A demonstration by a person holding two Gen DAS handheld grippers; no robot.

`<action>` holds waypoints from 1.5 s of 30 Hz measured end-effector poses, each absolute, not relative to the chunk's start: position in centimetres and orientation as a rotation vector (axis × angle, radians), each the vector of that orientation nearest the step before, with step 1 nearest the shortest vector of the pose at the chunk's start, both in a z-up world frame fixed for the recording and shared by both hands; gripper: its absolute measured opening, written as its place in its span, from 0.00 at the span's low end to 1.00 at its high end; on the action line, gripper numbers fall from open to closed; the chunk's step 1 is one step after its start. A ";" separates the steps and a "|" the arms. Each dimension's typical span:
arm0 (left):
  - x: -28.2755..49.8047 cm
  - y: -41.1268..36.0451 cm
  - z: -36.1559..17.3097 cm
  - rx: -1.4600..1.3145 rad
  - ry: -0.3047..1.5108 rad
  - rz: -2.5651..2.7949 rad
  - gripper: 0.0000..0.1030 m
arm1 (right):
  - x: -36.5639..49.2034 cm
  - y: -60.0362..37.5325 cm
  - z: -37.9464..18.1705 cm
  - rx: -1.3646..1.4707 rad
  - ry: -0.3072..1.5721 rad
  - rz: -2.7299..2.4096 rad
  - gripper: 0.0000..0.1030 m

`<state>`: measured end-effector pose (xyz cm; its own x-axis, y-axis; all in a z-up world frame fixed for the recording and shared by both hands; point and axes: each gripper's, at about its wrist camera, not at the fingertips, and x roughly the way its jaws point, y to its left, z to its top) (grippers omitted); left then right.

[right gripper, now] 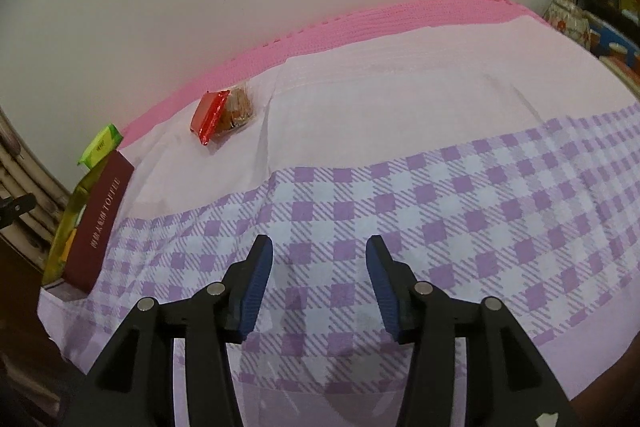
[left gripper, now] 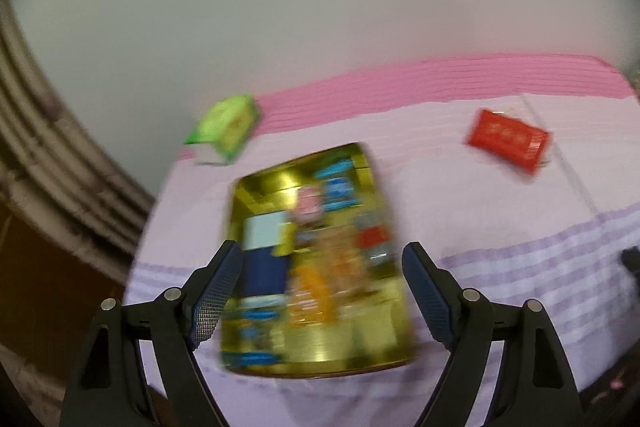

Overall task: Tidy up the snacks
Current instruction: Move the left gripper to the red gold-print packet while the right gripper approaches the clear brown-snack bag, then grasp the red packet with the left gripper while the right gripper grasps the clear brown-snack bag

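Observation:
An open gold tin [left gripper: 316,259] full of several snack packets lies on the lilac cloth, blurred. My left gripper [left gripper: 322,249] hovers over it, open wide, its fingers on either side of the tin without pressing on it. A green packet [left gripper: 226,125] lies beyond the tin at the left, and a red packet [left gripper: 506,139] at the far right. In the right wrist view the tin [right gripper: 60,227] shows at the far left with a maroon lid [right gripper: 100,223] leaning against it. My right gripper [right gripper: 320,247] is open above the checked cloth, holding nothing. The red packet [right gripper: 208,119] lies next to a clear bag of brown snacks [right gripper: 240,105].
A pink cloth band [right gripper: 360,23] runs along the table's far edge against a pale wall. The table edge drops off left of the tin, beside brown furniture [left gripper: 48,267]. Patterned clutter [right gripper: 592,23] sits beyond the far right corner.

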<state>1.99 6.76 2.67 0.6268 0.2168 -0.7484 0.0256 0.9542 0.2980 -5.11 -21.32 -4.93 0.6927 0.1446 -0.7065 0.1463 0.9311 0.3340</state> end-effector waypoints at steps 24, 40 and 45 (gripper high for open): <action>22.0 -3.7 -7.6 -0.399 1.451 -0.205 0.80 | -5.7 -24.1 -5.3 0.519 0.774 0.096 0.53; 24.7 -4.9 -10.4 -0.529 1.471 -0.135 0.76 | -5.5 -24.3 -5.1 0.534 0.771 0.125 0.58; 23.8 -4.4 -10.2 -0.518 1.439 -0.147 0.46 | -5.4 -24.1 -5.1 0.541 0.769 0.126 0.59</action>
